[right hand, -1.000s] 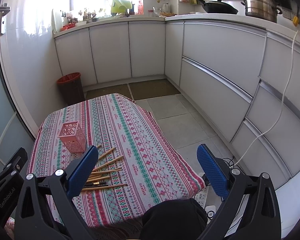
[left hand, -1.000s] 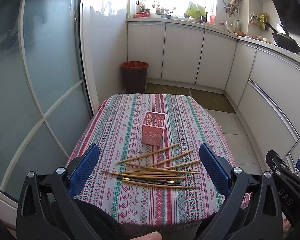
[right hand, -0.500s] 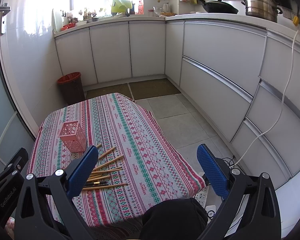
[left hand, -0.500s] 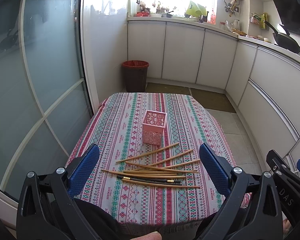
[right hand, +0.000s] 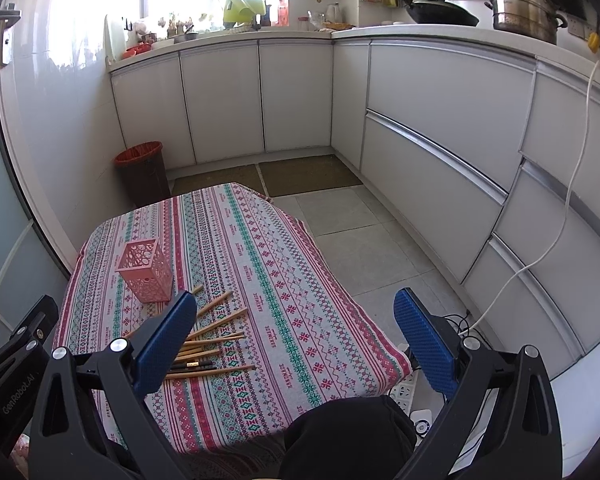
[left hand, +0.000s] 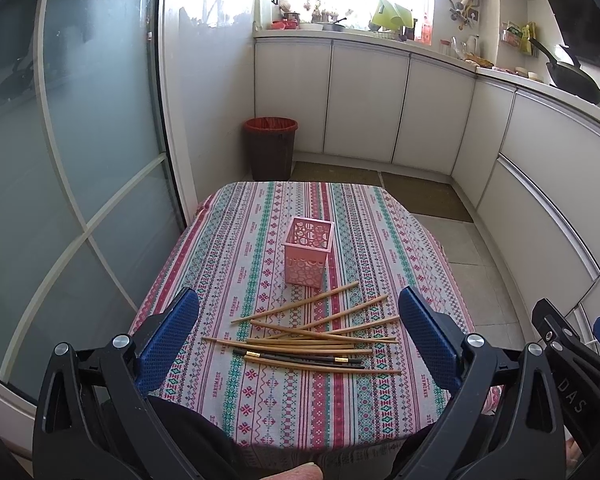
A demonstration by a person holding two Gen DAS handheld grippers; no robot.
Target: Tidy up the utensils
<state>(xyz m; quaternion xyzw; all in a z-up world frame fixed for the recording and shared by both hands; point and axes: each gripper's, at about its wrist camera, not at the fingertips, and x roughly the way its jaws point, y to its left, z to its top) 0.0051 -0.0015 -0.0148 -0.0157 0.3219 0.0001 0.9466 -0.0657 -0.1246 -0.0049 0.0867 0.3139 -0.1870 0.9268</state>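
From the left wrist view, the left gripper (left hand: 298, 322) hangs above the near edge of the table with its blue-padded jaws spread wide and nothing between them. On the striped patterned tablecloth (left hand: 256, 248) a loose pile of wooden chopsticks (left hand: 312, 334), with a dark pair among them, lies scattered just in front of the pink perforated plastic holder (left hand: 307, 255), which stands upright and looks empty.

From the right wrist view, the right gripper (right hand: 294, 338) is likewise spread wide and holding nothing, off to the right of the pile. No chopstick appears to be in the holder, so the sorting seems not yet begun; every stick is left to move.
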